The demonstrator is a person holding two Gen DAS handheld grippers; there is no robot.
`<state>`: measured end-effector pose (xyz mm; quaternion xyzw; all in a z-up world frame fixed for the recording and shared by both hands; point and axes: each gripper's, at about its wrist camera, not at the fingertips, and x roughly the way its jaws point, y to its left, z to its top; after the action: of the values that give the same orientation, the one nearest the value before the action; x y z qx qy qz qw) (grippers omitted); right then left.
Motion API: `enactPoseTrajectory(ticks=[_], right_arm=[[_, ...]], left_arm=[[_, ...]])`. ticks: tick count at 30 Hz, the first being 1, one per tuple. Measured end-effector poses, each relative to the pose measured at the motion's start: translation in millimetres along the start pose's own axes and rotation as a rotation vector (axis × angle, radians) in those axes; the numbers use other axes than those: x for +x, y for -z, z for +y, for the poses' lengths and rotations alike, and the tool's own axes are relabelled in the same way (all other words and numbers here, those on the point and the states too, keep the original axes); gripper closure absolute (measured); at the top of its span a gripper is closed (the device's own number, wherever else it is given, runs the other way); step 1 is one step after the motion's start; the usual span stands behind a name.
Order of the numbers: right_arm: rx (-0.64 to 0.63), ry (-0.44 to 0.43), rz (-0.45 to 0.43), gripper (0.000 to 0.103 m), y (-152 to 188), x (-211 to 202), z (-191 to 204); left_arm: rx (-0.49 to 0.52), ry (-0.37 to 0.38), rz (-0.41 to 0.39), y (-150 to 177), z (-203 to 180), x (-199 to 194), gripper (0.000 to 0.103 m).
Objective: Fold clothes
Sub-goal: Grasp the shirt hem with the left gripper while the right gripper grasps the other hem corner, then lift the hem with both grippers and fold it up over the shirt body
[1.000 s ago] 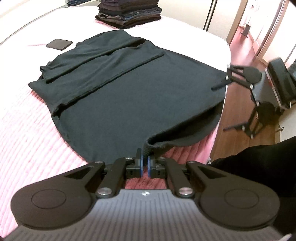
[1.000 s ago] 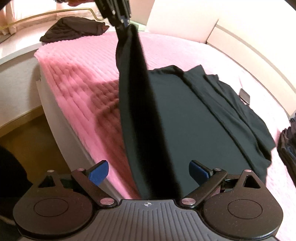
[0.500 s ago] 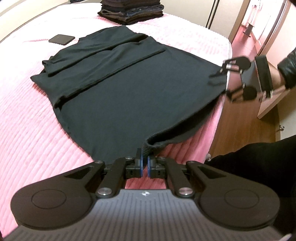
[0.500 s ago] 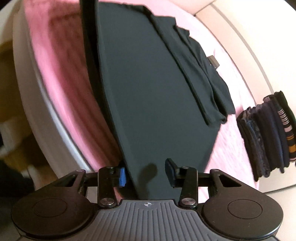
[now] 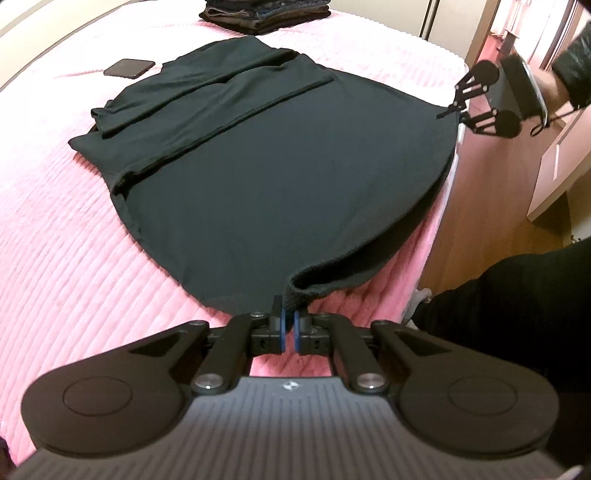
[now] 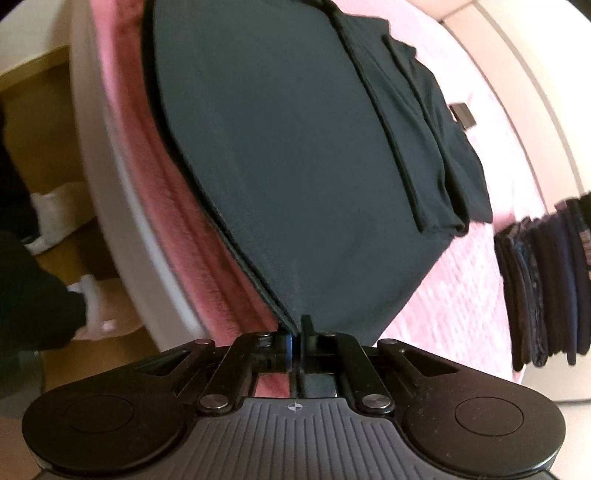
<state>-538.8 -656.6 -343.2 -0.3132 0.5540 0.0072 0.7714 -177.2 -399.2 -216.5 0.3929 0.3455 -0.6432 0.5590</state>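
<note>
A dark shirt (image 5: 280, 155) lies spread on the pink bedspread (image 5: 66, 258), its sleeves folded in over the far part. My left gripper (image 5: 289, 317) is shut on the near hem corner, lifted slightly off the bed. In the left wrist view my right gripper (image 5: 458, 110) holds the other hem corner at the bed's right edge, with a hand and sleeve behind it. The right wrist view shows the shirt (image 6: 295, 147) stretched flat away from my right gripper (image 6: 295, 332), which is shut on the layered hem corner.
A stack of folded dark clothes (image 5: 264, 13) sits at the far end of the bed, also visible as the stack (image 6: 546, 288) on the right. A dark phone (image 5: 129, 68) lies beside the shirt. Wooden floor (image 5: 487, 206) and the person's feet in white slippers (image 6: 88, 295) are beside the bed.
My right gripper went from open beside the hanging hem to shut on its corner. The hem is now pulled taut between both grippers and the shirt lies flatter.
</note>
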Motion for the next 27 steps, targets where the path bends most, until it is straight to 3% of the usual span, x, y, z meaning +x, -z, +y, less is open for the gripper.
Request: enactPoseTrajectory(ticks=[9,12,16,20,25,27], right_arm=[[-0.037,-0.13,0.019,0.102,-7.8,-82.0,23.6],[-0.038,-0.197,0.058,0.102,-1.3,-113.1,38.3],[-0.016,-0.264,0.124,0.102,4.5,-147.3,47.1],[-0.011,-0.216,0.127,0.102,-14.0,-148.6,-0.6],[-0.006,-0.155,0.131,0.101,-37.2,-150.0,-60.7],[-0.009,-0.146,0.123,0.101,-49.8,-133.3,-102.2]], left_arm=[[0.147,-0.088,0.0,25.7,-50.2,-34.9,0.102],[0.142,-0.075,0.014,36.0,-67.2,-51.9,0.102],[0.102,0.009,0.05,52.1,-98.8,-73.6,0.102],[0.027,0.079,0.057,57.0,-111.4,-86.3,0.102],[-0.045,0.005,-0.037,7.2,-49.5,-96.2,0.102],[-0.073,-0.03,-0.076,-15.7,-21.1,-99.7,0.102]])
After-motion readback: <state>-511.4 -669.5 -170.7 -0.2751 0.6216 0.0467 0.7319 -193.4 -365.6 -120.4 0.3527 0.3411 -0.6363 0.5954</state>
